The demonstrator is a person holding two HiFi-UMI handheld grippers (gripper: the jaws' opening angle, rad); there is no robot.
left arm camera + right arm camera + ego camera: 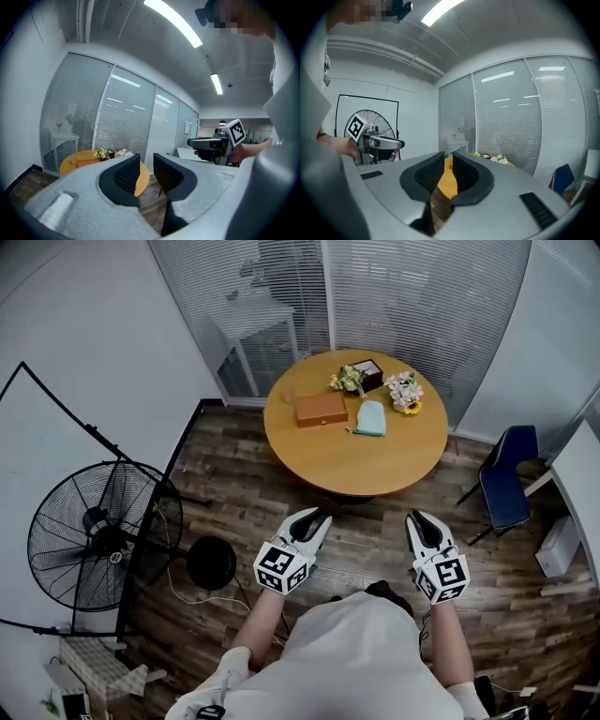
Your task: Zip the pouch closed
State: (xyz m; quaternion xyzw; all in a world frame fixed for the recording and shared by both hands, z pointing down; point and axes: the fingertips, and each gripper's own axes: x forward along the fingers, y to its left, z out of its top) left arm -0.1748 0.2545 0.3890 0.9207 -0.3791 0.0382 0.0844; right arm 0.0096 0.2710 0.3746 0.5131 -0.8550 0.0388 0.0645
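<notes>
step in hand: approach only; zipping has not begun. the person stands on the wood-plank floor (234,484), well short of the round table (375,470). both tools are held near the body, far from the work.

next move, as judged: close on the table, pin the pouch with one tool and take the zip pull with the other. the pull is too small to make out from here.

left gripper (316,518): jaws narrowly apart, nothing between them. right gripper (418,519): jaws a thin slit apart, likewise empty. both carry dark ribbed pads (127,174).

items, largest first:
- table: round, with a smooth tan matt top.
- fan (94,535): black wire cage on a stand, left of the person.
- chair (506,486): blue and padded, right of the table.
- box (321,409): brown, flat and rectangular, on the left of the tabletop.
- pouch (371,418): pale teal, soft-looking, rounded at the far end. it lies flat just right of the box.
- flowers (405,391): small bunches at the far edge.
</notes>
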